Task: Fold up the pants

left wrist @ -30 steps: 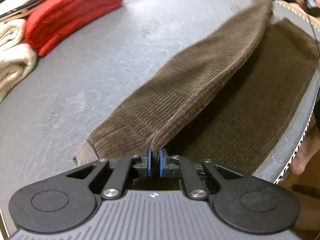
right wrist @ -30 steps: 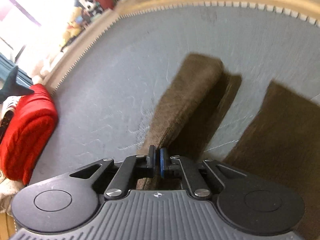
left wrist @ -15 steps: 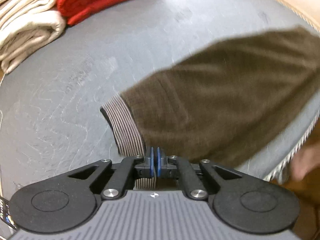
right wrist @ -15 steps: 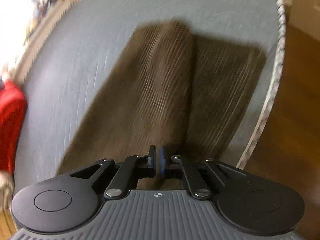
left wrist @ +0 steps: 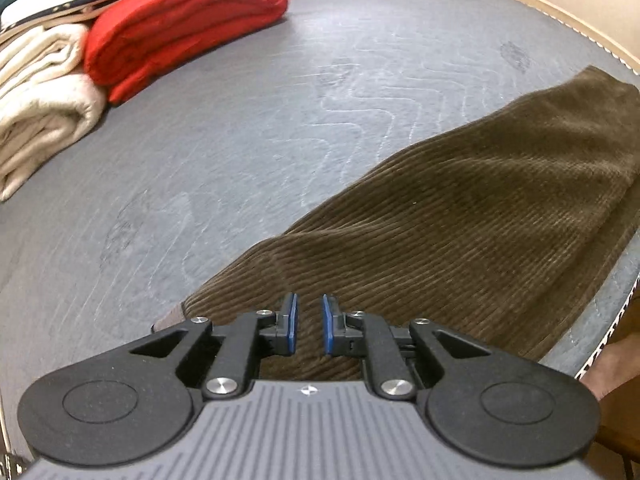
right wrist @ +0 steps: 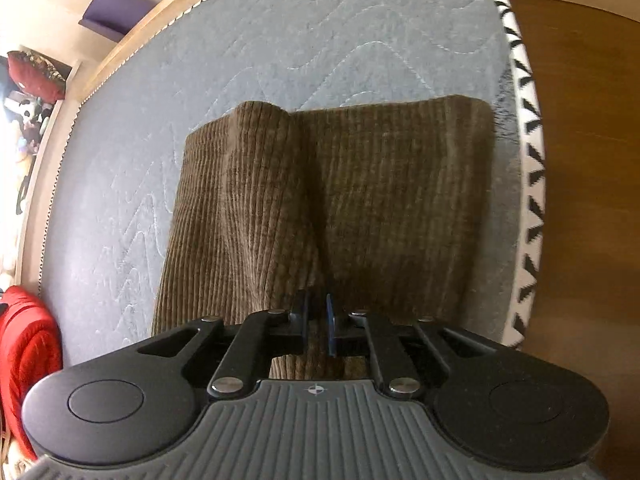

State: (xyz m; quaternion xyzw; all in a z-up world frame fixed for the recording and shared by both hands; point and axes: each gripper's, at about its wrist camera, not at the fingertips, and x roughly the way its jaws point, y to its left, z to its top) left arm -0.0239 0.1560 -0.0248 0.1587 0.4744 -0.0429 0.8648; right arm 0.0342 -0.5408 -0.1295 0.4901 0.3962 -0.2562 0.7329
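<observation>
Pants [left wrist: 460, 216] lie flat on the mattress [left wrist: 280, 120] near its edge, legs stacked lengthwise. Left claw [left wrist: 308, 324] is parted, empty, over one end. Right claw [right wrist: 317, 326] has a narrow gap, cloth between; grip unclear. Cross folds probably remain.

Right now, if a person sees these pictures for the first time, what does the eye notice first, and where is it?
First come the brown corduroy pants, lying doubled lengthwise on the grey quilted mattress near its edge. Next is the bright red folded garment at the far left, beside a cream folded one. The left gripper is open above the pants; the right gripper stands slightly parted over them.
</observation>
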